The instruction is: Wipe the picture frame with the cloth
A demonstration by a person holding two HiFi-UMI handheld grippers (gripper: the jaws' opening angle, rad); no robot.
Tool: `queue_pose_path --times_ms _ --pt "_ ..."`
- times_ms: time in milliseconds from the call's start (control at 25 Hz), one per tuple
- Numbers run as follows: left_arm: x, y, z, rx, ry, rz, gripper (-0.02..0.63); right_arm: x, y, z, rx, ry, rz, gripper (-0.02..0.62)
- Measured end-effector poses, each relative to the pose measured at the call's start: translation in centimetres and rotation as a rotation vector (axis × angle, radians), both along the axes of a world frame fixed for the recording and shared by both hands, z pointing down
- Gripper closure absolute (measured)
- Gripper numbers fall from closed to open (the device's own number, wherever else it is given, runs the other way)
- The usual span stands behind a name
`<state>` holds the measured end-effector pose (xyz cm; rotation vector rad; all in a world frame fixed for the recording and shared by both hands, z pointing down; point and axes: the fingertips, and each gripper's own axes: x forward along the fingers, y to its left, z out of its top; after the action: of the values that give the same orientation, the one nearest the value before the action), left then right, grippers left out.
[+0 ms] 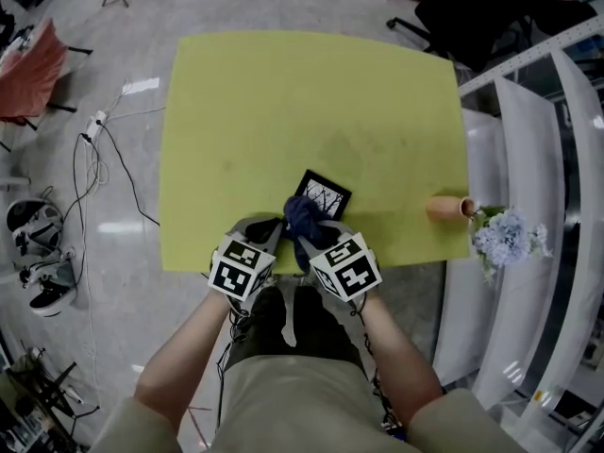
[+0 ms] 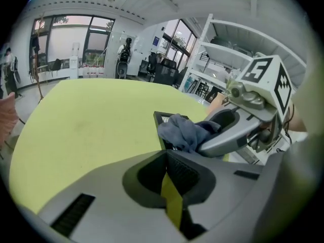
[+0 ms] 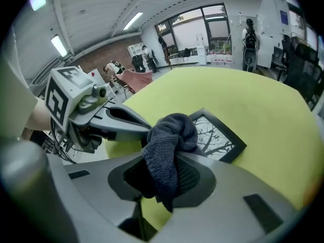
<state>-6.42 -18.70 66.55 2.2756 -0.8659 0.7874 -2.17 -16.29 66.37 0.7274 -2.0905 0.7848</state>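
Note:
A small black picture frame with a tree drawing lies flat on the yellow table, near its front edge. A dark blue cloth is bunched over the frame's near corner. My right gripper is shut on that cloth, which hangs out between its jaws just in front of the frame. My left gripper sits close to the left of the cloth, jaws shut with nothing seen between them. In the left gripper view the cloth covers most of the frame.
A tan vase lies on its side at the table's right edge, with pale blue flowers beside it. White shelving stands to the right. Cables and shoes lie on the floor at left.

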Motion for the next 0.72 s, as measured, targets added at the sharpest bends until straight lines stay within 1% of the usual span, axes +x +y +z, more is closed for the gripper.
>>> queue_pose_path --times_ms 80,200,320,400,440,560,720 --pt "-0.1 0.1 0.0 0.001 -0.003 0.006 0.598 1.2 0.6 -0.1 -0.004 0.025 -0.011 0.490" --pt "0.0 0.0 0.1 0.007 -0.016 0.025 0.598 3.1 1.3 -0.3 -0.003 0.044 0.016 0.489" --pt "0.1 -0.1 0.2 0.004 -0.036 0.033 0.598 5.5 2.1 0.1 -0.001 0.130 0.032 0.489" --pt "-0.1 0.0 0.2 -0.010 -0.070 0.037 0.598 7.1 2.9 0.3 -0.003 0.191 0.035 0.489" --pt "-0.1 0.1 0.1 -0.020 -0.083 0.035 0.598 7.7 3.0 0.1 0.005 0.204 0.039 0.489" --pt "0.1 -0.1 -1.3 -0.028 -0.061 0.006 0.598 9.0 2.3 -1.4 0.066 0.186 0.076 0.489" --pt "0.2 -0.7 -4.9 0.035 -0.051 -0.014 0.598 10.1 0.8 -5.1 0.144 0.148 0.129 0.488"
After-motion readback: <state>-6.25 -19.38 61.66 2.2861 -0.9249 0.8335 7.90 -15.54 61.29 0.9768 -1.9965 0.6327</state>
